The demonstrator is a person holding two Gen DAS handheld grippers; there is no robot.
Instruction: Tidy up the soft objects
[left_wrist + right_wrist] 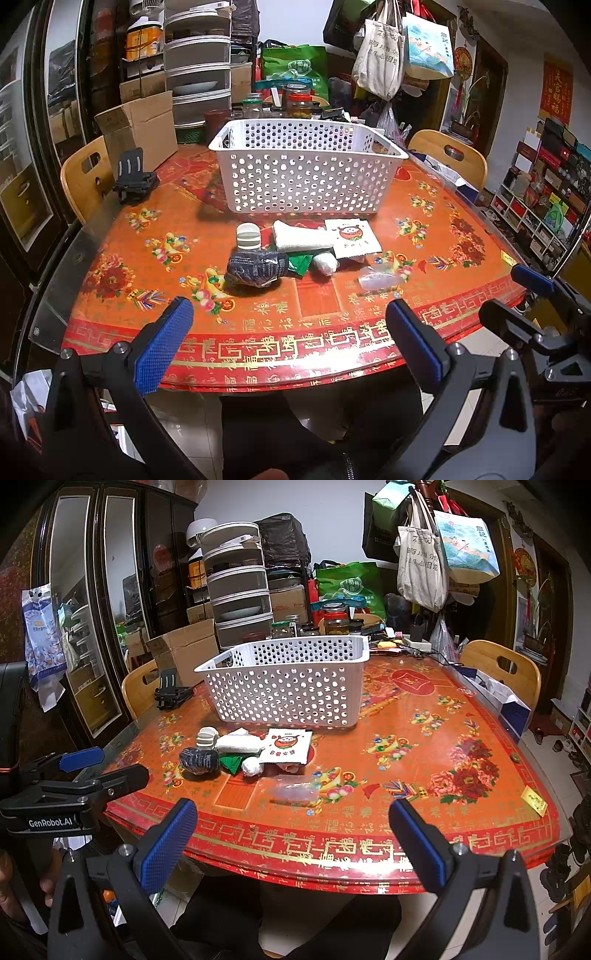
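Observation:
A white perforated basket (306, 173) (288, 686) stands mid-table. In front of it lies a cluster: a dark rolled sock (256, 267) (199, 759), a white folded cloth (301, 236) (238, 743), a white packet with a red cartoon (352, 236) (286, 746), a small white ball (325, 263) (251, 766), a green wrapper (300, 264) (231, 763), a striped white roll (248, 236) (205, 738) and a clear plastic bag (378, 278) (295, 790). My left gripper (288, 339) and right gripper (291, 834) hang open over the table's near edge, both holding nothing.
The red patterned tablecloth (424, 258) lies under glass. A black clamp stand (135, 179) and a cardboard box (140, 125) sit at the back left, jars (299, 103) behind the basket. Wooden chairs (448, 155) flank the table. The person's lap is below the near edge.

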